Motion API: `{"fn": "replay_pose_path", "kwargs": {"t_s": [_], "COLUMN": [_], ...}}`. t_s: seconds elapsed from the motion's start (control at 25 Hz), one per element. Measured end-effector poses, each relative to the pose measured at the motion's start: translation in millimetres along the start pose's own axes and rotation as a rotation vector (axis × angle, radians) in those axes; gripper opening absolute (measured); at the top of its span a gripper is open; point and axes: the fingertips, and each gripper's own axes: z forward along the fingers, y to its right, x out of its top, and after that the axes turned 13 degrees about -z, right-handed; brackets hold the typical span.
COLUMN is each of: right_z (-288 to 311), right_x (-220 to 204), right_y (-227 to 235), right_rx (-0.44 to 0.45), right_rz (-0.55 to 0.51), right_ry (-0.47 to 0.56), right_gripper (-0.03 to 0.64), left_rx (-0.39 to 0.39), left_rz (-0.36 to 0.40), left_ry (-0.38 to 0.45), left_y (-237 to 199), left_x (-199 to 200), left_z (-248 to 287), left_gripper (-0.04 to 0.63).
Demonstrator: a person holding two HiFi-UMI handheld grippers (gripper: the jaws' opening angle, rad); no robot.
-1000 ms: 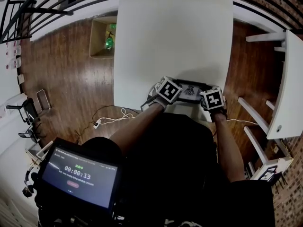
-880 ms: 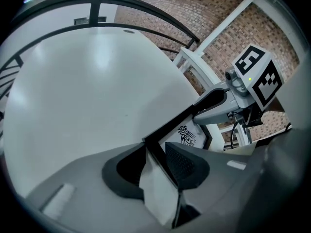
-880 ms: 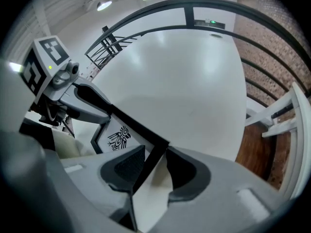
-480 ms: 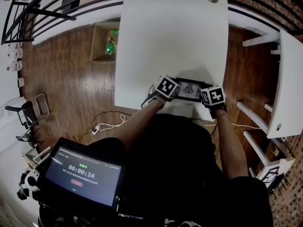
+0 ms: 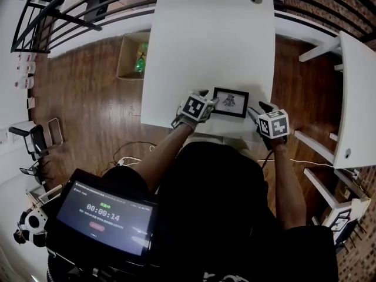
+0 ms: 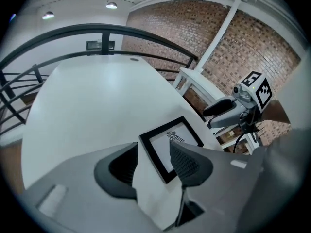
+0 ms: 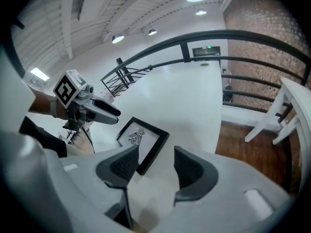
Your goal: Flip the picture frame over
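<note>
The black picture frame (image 5: 230, 102) lies flat on the white table (image 5: 211, 46) near its front edge, with the drawing side up. My left gripper (image 5: 208, 98) hovers just off the frame's left end, its jaws opening; the frame's corner (image 6: 167, 149) shows through the gap, but the pads do not touch it. My right gripper (image 5: 257, 109) hangs off the frame's right end, jaws opening too, with nothing between them. In the right gripper view the frame (image 7: 142, 139) lies ahead and to the left, beyond the left gripper (image 7: 95, 109). The left gripper view shows the right gripper (image 6: 228, 113) past the frame.
An open cardboard box (image 5: 130, 54) stands on the wooden floor left of the table. A second white table (image 5: 355, 93) is at the right. A dark railing (image 5: 64, 4) runs behind. A timer screen (image 5: 103, 213) sits at the lower left, and cables (image 5: 132, 151) lie on the floor.
Both grippers were closed on the frame's two ends; they have opened, risen and drawn apart. The frame now lies free on the table, drawing up.
</note>
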Motion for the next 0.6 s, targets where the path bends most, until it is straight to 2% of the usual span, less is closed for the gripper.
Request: {"fn": "replay_pose_path", "kwargs": {"t_s": [0.24,0.36,0.4,0.48,0.6], "right_z": [-37,-54,-58,-73,-107], "right_x": [-17,-21,-19,-15,-13], "right_y": [-30,-47,-52,-60,-73], "right_rx": [0.031,0.049,0.045,0.026,0.006], "right_rz": [-0.093,-0.128,-0.150,-0.200,-0.265], "right_ry": [0.103,0.160,0.191,0.267,0.386], "right_gripper": [0.213,0.194,0.176,0.089,-0.008], "left_rx": [-0.009,0.002,0.004,0.007,-0.025], "left_rz": [-0.026,-0.019,-0.022,-0.038,-0.039], "left_ry": [0.116,0.158,0.180,0.232,0.307], "left_y": [53,67,67,76,109], "left_x": [-18,-42,-49,-60,-71], "left_z": [-42,-53,-55,-64,-83], "left_gripper": [0.204,0.187,0.176,0.163,0.129]}}
